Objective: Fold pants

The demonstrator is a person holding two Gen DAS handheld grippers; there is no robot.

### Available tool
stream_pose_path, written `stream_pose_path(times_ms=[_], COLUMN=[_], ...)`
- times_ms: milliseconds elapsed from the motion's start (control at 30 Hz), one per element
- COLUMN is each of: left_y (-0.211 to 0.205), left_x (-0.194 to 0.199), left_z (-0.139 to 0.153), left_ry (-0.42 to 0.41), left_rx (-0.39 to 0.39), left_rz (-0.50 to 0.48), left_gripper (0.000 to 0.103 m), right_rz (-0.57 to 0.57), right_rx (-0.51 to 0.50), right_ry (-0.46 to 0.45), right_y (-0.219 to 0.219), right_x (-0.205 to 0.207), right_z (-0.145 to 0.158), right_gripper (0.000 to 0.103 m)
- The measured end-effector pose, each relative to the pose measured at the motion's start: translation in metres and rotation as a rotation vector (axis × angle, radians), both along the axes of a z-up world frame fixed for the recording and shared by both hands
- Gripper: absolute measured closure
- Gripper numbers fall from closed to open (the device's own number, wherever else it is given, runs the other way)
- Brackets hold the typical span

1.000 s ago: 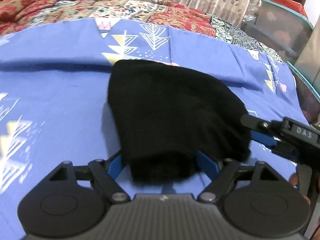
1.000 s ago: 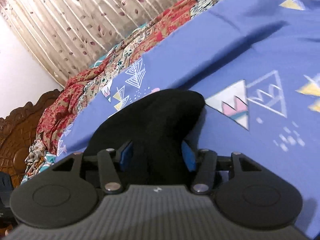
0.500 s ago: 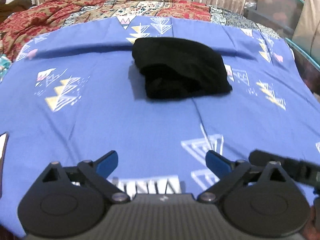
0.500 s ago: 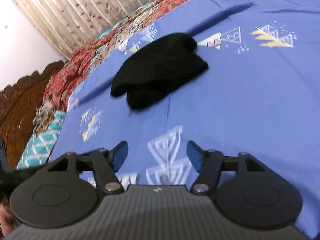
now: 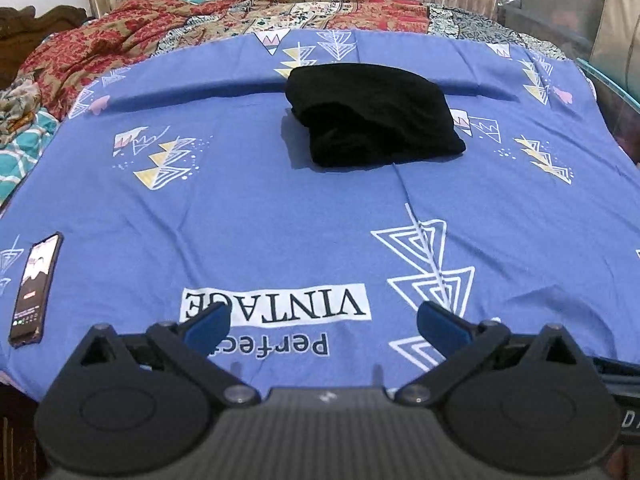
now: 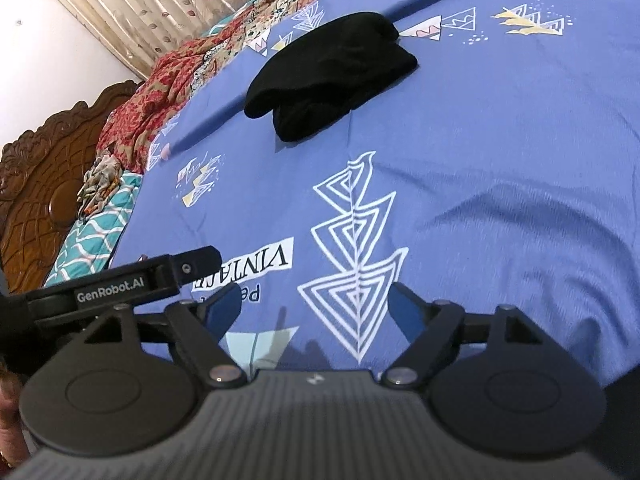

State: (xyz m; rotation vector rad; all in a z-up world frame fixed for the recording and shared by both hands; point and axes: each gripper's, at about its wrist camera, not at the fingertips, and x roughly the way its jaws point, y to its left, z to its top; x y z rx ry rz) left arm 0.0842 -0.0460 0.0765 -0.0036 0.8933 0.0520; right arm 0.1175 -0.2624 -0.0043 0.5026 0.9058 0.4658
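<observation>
The black pants (image 5: 372, 116) lie folded in a compact bundle on the blue printed sheet (image 5: 260, 216), toward the far side of the bed. The right wrist view shows the same pants (image 6: 328, 76) lying untouched. My left gripper (image 5: 322, 312) hangs over the sheet's near part, well short of the pants, its jaws opening wide with nothing between them. My right gripper (image 6: 316, 294) is also back near the front edge, its jaws opening and empty. One finger of the left gripper (image 6: 188, 264) reaches into the right wrist view from the left.
A phone (image 5: 34, 288) lies on the sheet at the near left. A red patterned blanket (image 5: 120, 36) is bunched along the far side. A carved wooden headboard (image 6: 36, 184) stands at the left, and plastic bins (image 5: 560, 0) at the far right.
Both grippers have let go of the pants and pulled back toward the bed's near edge, jaws spreading. The pants stay folded where they were set down.
</observation>
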Motion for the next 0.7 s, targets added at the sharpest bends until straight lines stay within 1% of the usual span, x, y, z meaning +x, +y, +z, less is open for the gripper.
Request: stream_pose_path(times_ms=[133, 433, 700], left_y=[0.0, 0.0, 0.0], left_x=[-0.004, -0.01, -0.012], left_z=[0.002, -0.004, -0.005], left_ry=[-0.007, 0.007, 0.002], left_rx=[0.004, 0.0, 0.014], left_rz=[0.001, 0.012, 0.022], left_gripper=[0.0, 0.0, 0.0], right_rz=[0.006, 0.02, -0.001], right_rx=[-0.002, -0.009, -0.014], right_ry=[-0.001, 0.019, 0.023], right_y=[0.002, 0.006, 0.003], right_x=[0.0, -0.004, -0.007], right_z=[0.0, -0.005, -0.006], right_gripper=[0.02, 0.019, 0.019])
